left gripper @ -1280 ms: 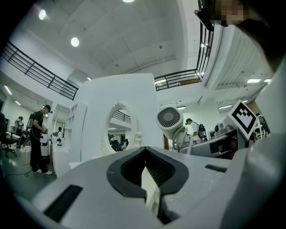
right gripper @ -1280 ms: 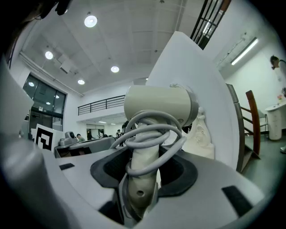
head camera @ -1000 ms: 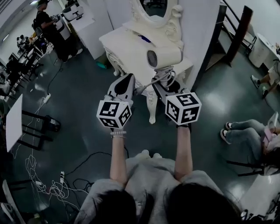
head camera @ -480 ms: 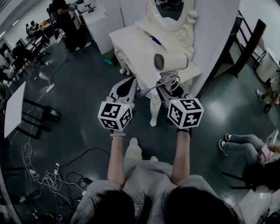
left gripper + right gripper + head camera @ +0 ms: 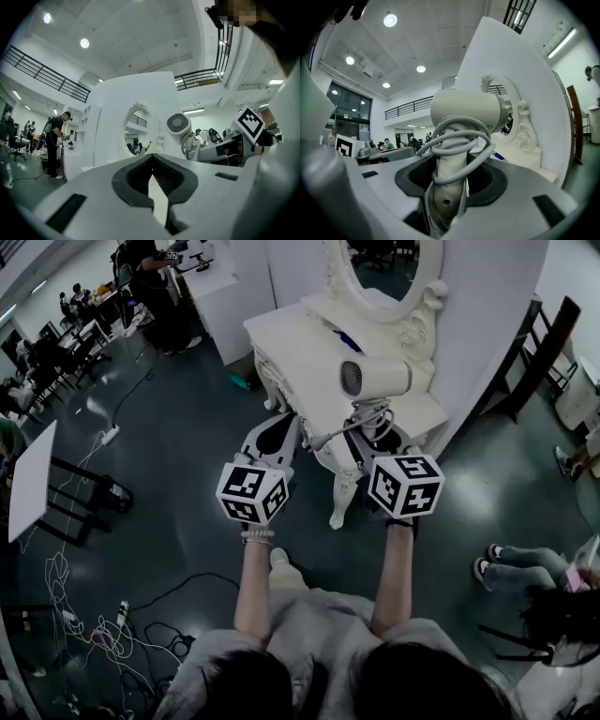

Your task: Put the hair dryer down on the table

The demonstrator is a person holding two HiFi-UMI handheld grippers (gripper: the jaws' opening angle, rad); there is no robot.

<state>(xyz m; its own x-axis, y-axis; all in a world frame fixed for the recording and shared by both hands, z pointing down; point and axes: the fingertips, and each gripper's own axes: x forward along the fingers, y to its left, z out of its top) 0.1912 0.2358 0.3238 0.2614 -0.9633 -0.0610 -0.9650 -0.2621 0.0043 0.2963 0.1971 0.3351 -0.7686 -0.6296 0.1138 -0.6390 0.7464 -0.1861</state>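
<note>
The hair dryer [image 5: 375, 379] hangs upright in the head view, its barrel level above the near right part of the white dressing table [image 5: 300, 348]. Its handle runs down into the right gripper [image 5: 367, 435], which sits just off the table's front edge. The left gripper [image 5: 281, 427] floats beside it off the same edge, carrying nothing. I judge this to be the carrying step: the dryer is not yet on the top. The mirror [image 5: 384, 259] closes off the rear edge, and a small blue object [image 5: 347, 338] lies toward the back. The middle and left of the top are bare, which leaves fair room to set the dryer down.

In the left gripper view, the left gripper's [image 5: 151, 161] jaws are drawn together at the tips with nothing between them. The dryer's rear grille [image 5: 178, 124] shows up and to the right, with the oval mirror [image 5: 138, 131] beyond it. A person [image 5: 54, 140] stands well off to the left, clear of the work.

In the right gripper view, the right gripper [image 5: 446, 197] is clamped on the handle, and the cord [image 5: 459, 140] is wound in loops just above the jaws. The table top [image 5: 534, 171] lies lower right, with the carved mirror frame [image 5: 518, 126] close behind the barrel.

The next move likely calls for reaching further in over the front edge and lowering until the dryer rests on the top, then opening the jaws. The nozzle should stay short of the mirror frame, and the cord loops should stay clear of the corner.
</note>
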